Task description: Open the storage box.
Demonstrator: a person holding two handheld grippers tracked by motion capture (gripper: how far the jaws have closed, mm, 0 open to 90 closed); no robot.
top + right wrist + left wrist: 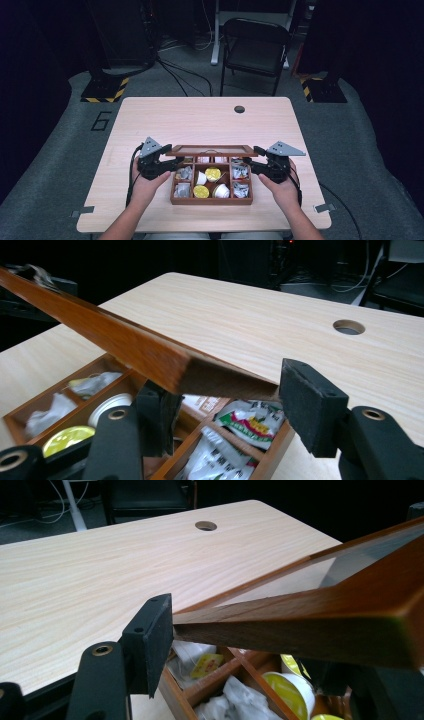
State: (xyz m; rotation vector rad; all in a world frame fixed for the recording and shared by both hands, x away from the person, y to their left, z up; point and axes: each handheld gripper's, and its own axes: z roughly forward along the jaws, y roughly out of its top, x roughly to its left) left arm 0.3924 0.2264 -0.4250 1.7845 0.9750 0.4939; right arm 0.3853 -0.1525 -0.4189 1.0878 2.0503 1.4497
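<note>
I see the wooden lid lifted above the wooden box, near the front middle of the table. The lid is a dark brown frame with a clear pane inside. In the high view it looks almost level over the back row of the box; in the two gripper views it looks tilted. The box stays flat on the table and it is open. It has small compartments: the outer ones hold crumpled white and silver packets, the middle ones hold small cups with yellow tops and white cups.
</note>
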